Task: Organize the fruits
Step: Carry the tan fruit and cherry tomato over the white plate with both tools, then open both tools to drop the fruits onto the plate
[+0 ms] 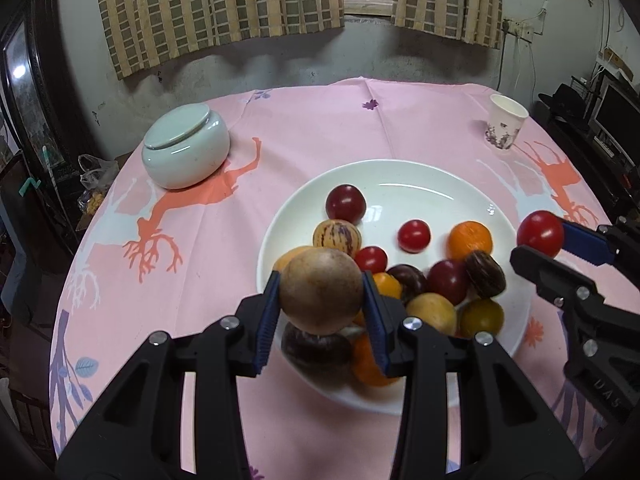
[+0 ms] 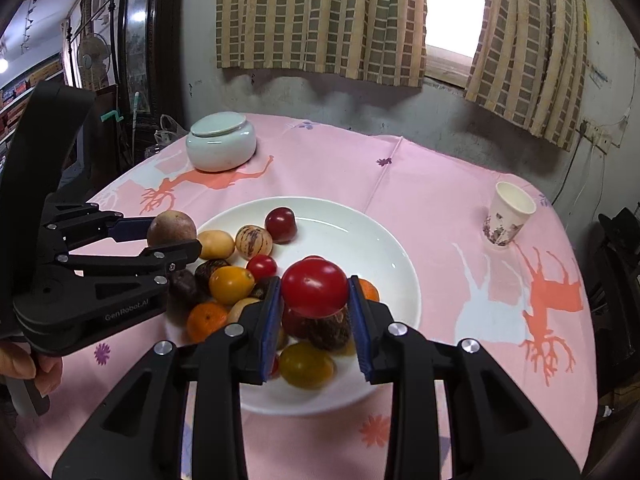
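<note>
Now my left gripper (image 1: 321, 294) clamps a round brown fruit (image 1: 320, 290), my right gripper (image 2: 313, 292) a glossy red tomato (image 2: 314, 288), both held mid-frame above the white plate (image 2: 360, 236) for sorting.

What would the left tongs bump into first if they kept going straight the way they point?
Probably the fruit pile on the white plate. The left tongs, shut on a brown round fruit, point down over it, so that fruit would likely touch the dark purple fruit below first. Depth is hard to judge.
</note>
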The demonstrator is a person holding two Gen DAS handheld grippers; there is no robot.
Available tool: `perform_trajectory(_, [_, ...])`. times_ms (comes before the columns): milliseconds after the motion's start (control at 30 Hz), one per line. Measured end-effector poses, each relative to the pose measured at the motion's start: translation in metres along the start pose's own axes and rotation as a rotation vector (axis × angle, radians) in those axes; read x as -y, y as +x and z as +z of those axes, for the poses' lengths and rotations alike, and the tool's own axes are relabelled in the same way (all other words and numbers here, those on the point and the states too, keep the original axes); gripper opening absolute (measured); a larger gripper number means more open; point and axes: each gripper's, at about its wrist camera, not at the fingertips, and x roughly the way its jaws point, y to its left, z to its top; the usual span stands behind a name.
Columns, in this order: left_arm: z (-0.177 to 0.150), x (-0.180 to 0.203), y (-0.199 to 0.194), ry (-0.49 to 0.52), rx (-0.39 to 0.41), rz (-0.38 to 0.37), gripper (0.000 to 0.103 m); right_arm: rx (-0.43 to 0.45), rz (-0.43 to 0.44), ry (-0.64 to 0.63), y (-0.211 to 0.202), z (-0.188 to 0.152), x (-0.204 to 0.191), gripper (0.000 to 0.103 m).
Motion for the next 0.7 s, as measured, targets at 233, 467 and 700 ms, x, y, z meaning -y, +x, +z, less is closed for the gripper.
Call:
perform_trajectory(233, [0.006,0.0,0.03,-0.009,-0.027,0.004,0.04,-0.037,-0.004,0.047,0.034,0.001,0.005,0.033])
perform_trajectory(467, [0.004,0.002,0.035,-0.02,0.003,0.019,0.066,-0.058,-0.018,0.137,0.042,-0.002,0.018,0.045])
perform_trajectory(700, [0.0,-0.005,0.011,-0.04,0.038,0.007,0.067,-0.029,0.0,0.128,0.018,-0.01,0.015,0.054])
